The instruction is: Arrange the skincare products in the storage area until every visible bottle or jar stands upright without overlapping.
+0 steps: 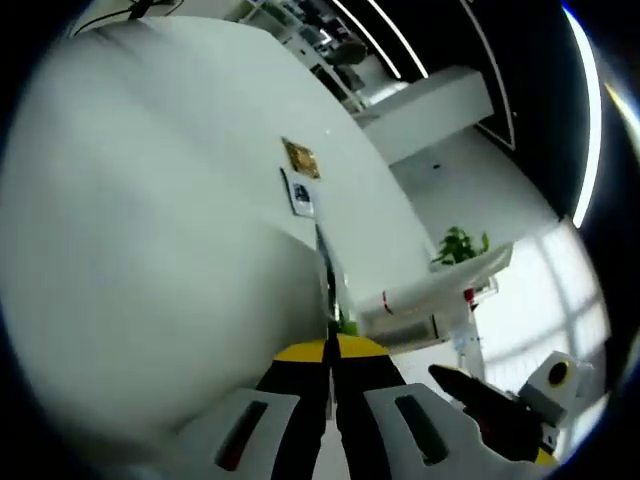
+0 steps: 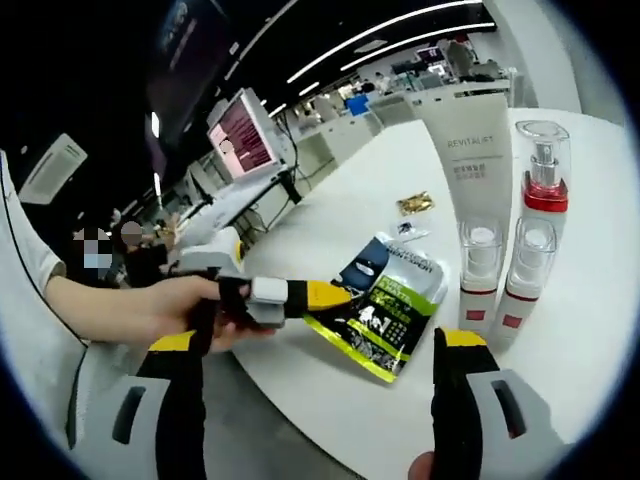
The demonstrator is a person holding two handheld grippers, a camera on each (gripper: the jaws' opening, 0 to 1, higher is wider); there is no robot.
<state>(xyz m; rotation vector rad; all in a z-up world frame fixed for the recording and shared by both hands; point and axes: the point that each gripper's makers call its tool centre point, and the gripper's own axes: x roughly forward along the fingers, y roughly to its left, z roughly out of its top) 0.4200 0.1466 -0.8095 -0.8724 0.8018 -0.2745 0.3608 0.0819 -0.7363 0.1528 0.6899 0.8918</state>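
My left gripper (image 1: 330, 350) has its yellow-tipped jaws pressed together on the edge of a green and black pouch (image 2: 390, 310), seen edge-on as a thin dark line in the left gripper view. In the right gripper view a hand brings the left gripper (image 2: 300, 295) to the pouch's left edge at the table rim. A dark blue pouch (image 2: 365, 265) lies under it. Upright behind stand a white tube (image 2: 470, 150), a red-banded pump bottle (image 2: 545, 170) and two small clear-capped bottles (image 2: 478, 270). My right gripper (image 2: 320, 345) is open, near the table edge, holding nothing.
A gold packet (image 2: 415, 203) and a small sachet (image 2: 405, 230) lie flat on the white table (image 2: 340, 190); both also show in the left gripper view, the gold packet (image 1: 300, 157) above the sachet (image 1: 300, 195). A monitor (image 2: 245, 135) and desks stand beyond. A potted plant (image 1: 460, 245) is off the table.
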